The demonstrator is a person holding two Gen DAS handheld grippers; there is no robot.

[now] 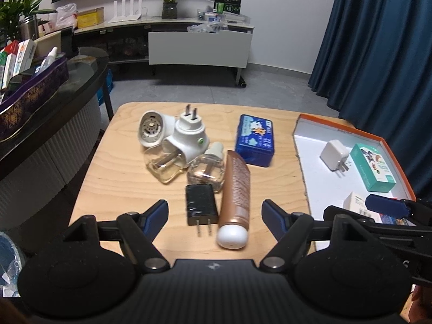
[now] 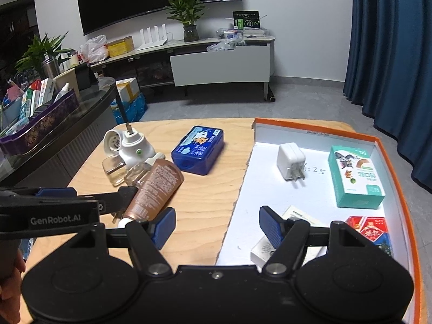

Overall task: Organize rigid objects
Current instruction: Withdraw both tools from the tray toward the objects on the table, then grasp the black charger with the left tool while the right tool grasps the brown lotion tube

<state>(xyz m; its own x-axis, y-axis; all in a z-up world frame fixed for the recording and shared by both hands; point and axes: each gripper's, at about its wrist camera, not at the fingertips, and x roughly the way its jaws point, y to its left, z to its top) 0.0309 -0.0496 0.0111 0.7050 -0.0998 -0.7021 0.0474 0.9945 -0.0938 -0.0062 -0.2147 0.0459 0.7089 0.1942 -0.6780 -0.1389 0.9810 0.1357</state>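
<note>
Fingers of the left gripper are standing wide apart and gripping nothing; between and just ahead of them the black charger and the brown tube are lying side by side on the wooden table, which suggests one of the two is being lined up as the next pick. Beyond them, the remaining loose items are sitting in a tight cluster: two clear refill bottles, the white plug-in heater and a round white cap are touching or overlapping, while the blue tin is lying just beside the tube's far end. Sorted goods are resting in the orange-rimmed tray at the table's right: a white charger, a green box, a red box and a white box, kept well apart so that room is remaining for more. Over the tray's near edge the right gripper is hovering, its fingers likewise spread and empty, apparently waiting clear. Roughly half the objects appear to be awaiting transfer.
</note>
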